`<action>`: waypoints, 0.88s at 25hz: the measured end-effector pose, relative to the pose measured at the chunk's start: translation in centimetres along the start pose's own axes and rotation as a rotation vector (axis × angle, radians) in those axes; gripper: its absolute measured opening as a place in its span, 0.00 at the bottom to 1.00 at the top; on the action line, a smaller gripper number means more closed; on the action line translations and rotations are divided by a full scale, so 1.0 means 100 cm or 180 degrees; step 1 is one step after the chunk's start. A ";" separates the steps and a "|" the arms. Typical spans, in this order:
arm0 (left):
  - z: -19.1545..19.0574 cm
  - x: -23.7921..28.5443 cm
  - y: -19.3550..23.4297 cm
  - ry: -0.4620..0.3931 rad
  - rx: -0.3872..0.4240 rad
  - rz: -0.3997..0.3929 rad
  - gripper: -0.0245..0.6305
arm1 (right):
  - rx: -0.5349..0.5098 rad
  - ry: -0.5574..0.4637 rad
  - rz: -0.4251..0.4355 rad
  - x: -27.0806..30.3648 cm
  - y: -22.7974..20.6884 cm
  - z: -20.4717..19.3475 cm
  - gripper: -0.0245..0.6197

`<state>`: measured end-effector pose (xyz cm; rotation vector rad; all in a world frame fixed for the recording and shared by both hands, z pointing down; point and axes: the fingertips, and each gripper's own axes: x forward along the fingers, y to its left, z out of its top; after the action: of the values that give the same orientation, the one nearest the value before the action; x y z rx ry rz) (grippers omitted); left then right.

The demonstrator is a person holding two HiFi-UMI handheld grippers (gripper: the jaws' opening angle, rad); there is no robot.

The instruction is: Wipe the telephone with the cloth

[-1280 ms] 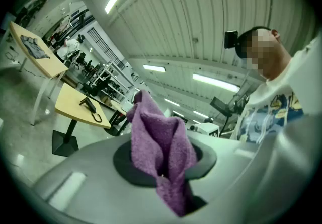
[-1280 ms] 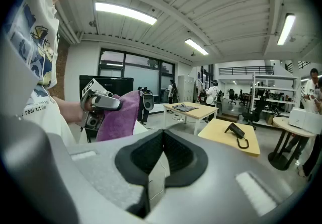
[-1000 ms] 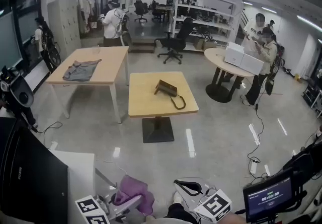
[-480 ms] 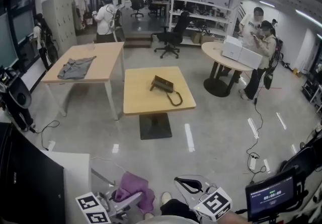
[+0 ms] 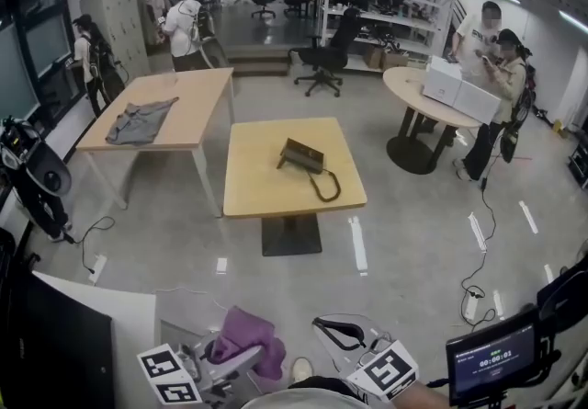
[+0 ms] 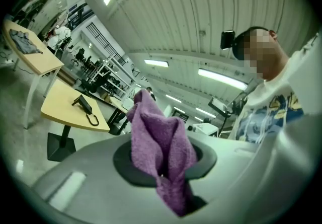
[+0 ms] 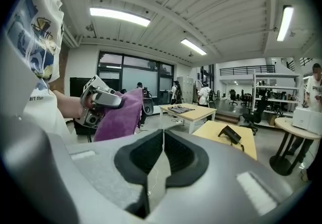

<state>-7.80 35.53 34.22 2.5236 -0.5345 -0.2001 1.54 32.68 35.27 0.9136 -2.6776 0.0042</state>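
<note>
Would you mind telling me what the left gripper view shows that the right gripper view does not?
Only the left gripper view shows the purple cloth pinched in the jaws of the left claw, seen from behind them. Only the right gripper view shows the right claw shut and empty, and the left claw from outside. Both show the cloth, and the telephone lying on the square table ahead.

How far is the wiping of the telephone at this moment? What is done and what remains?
Done: the purple cloth is picked up; the left tongs are shut on it. In hand: the person stands well away from the square table, right tongs shut and empty. Left: going to the telephone, which lies untouched on that table, and wiping it.
</note>
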 end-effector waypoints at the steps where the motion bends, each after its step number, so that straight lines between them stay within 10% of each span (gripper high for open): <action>1: 0.004 0.006 0.003 -0.0013 0.0001 0.0002 0.17 | -0.0016 -0.0010 0.0013 0.003 -0.007 0.001 0.06; 22: 0.069 0.085 0.100 0.0085 -0.0100 -0.0049 0.17 | 0.0194 0.0047 -0.0248 0.061 -0.123 -0.003 0.11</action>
<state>-5.11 21.00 33.63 2.4970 -0.4976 -0.1787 4.38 19.32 36.10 1.0320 -2.6395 0.0753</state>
